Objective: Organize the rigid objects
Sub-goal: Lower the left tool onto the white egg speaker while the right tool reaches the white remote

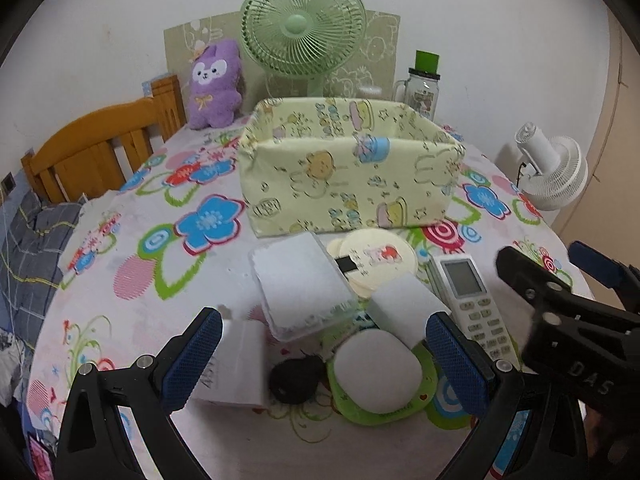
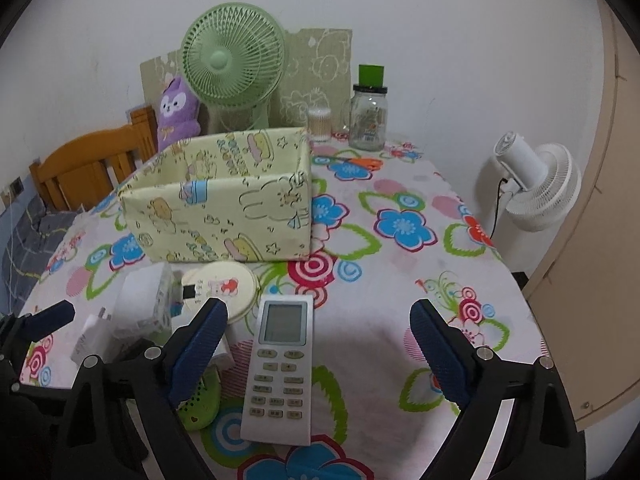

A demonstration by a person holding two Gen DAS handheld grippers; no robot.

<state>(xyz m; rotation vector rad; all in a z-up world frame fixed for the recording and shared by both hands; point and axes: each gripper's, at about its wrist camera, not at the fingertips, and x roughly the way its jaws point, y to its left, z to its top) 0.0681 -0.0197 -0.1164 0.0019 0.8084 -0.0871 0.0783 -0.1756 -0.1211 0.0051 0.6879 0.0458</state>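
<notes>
Both grippers over floral tabletop, fingers spread wide, gripping nothing. Right gripper straddles the white AC remote, pads not touching it. Left gripper frames a cluster: clear plastic box, black key fob, green-rimmed round pad, white charger. Yellow fabric bin sits just behind, w/ round cream lid at its front.

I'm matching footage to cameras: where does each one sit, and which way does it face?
Left wrist: on the left gripper, looking down over the clutter toward the box; its own open fingers show, with the right gripper alongside.
Right wrist: on the right gripper, over the remote; open fingers show.
Shared: box, remote, green fan.
</notes>
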